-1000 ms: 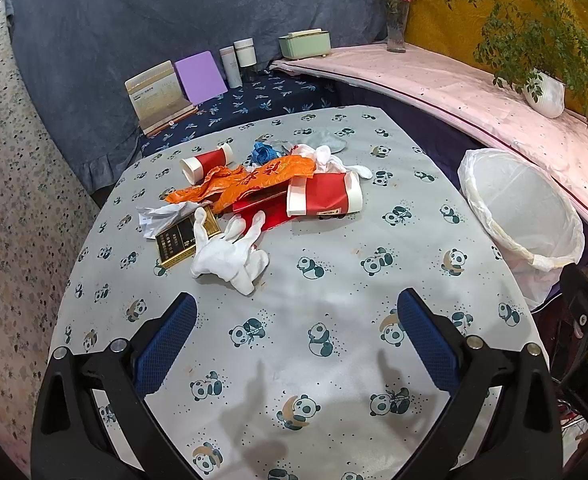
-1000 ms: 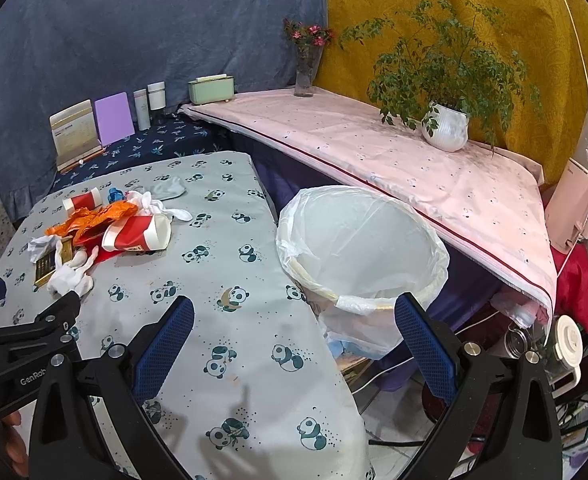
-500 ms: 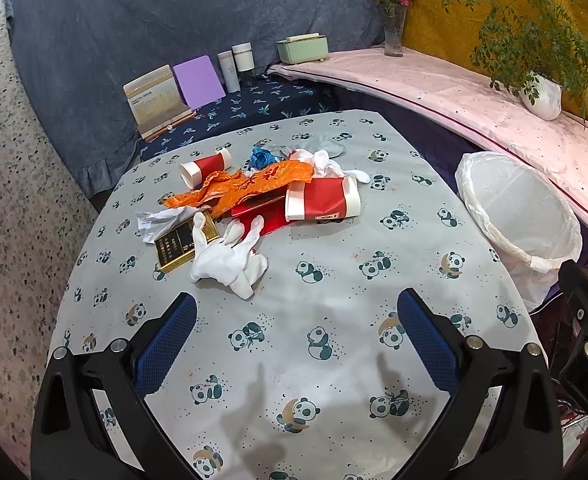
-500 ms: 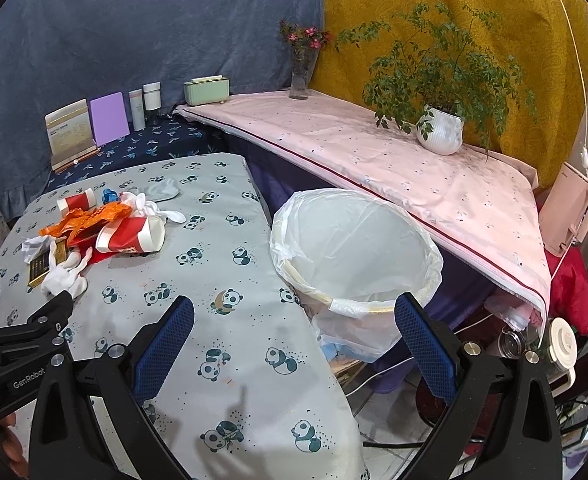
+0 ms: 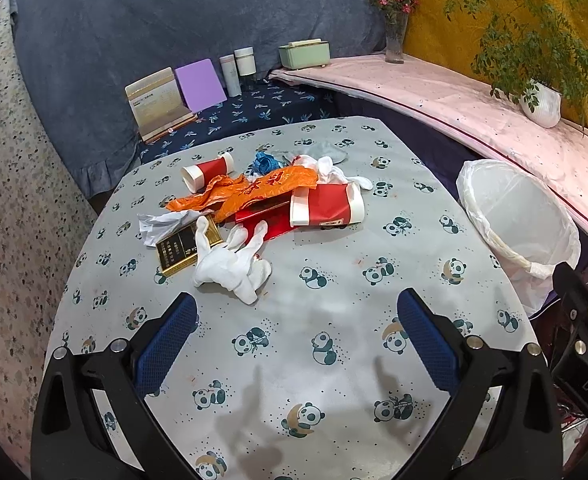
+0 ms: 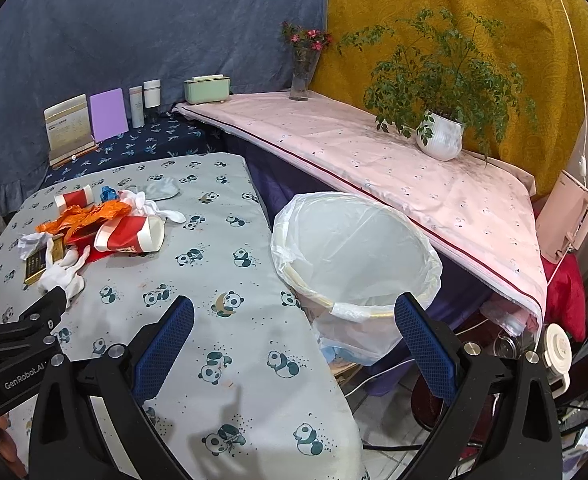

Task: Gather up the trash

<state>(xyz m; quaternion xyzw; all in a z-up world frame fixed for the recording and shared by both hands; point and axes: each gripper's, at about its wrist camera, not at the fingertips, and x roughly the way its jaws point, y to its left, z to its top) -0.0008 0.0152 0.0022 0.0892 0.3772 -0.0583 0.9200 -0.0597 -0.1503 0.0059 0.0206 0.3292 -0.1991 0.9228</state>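
Barely begun: worktop (image 5: 334, 360) still strewn, lined bin (image 6: 358, 256) beside its edge apparently holding none of the litter. Heaped mid-worktop, all uncollected: large red cup (image 5: 326, 210), orange wrapper (image 5: 262, 190), white glove (image 5: 234, 264), gold-edged box (image 5: 182, 248), small red cup (image 5: 208, 172). Left gripper (image 5: 296, 344) and right gripper (image 6: 294, 344) hung short, jaws spread wide, grasping nothing.

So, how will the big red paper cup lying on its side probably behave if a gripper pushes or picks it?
The big red paper cup lies on its side, so a push would likely roll it, curving because it tapers. It looks like thin, empty paper: probably light, and a firm squeeze may crush it. It rests partly on a red wrapper, which might slide along.
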